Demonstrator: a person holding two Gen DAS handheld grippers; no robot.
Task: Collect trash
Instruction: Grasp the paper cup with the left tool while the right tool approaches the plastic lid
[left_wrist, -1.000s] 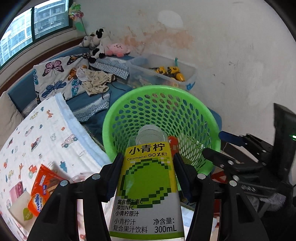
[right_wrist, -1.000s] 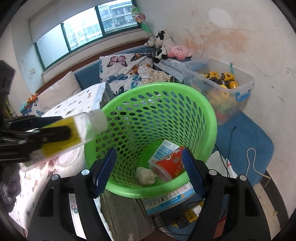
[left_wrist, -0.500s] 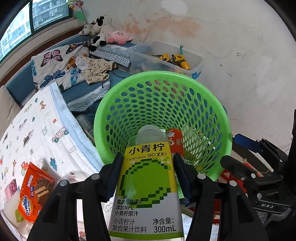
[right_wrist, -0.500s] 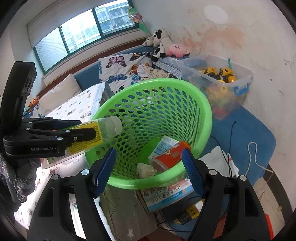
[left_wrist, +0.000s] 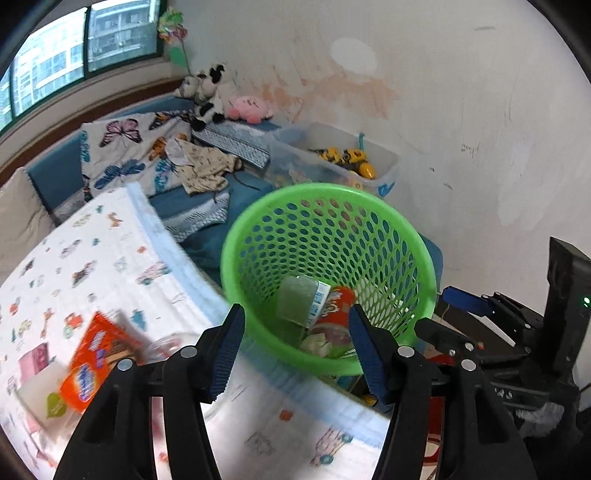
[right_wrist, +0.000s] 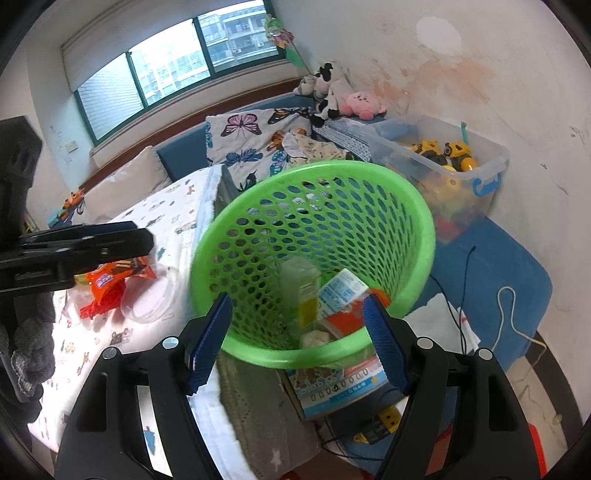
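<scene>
1. cotton-looking printed blanket with little cartoon vehicles, covers the bed off to the left of both grippers and runs right under the left one.
2. green plastic basket, perforated all round, sits straight ahead of the left gripper and just past its tips. in the right wrist view the near rim of the basket lies between the two blue pads of the right gripper.
3. clear storage bin with yellow toy trucks, further out beyond the basket against the stained wall.
4. left gripper: jaws spread wide, nothing between them. right gripper: jaws also wide apart around the basket rim, can't tell if the pads actually touch it.
5. the juice bottle is inside the basket, blurry, leaning on the other trash. from the right side the bottle shows its yellow-green label, towards the left half of the basket.
6. red paper cup just right of the bottle, touching it, with a white and blue carton wedged between and a crumpled tissue at the bottom.
7. orange snack wrapper on the blanket, left of the left gripper, next to a clear plastic lid.
</scene>
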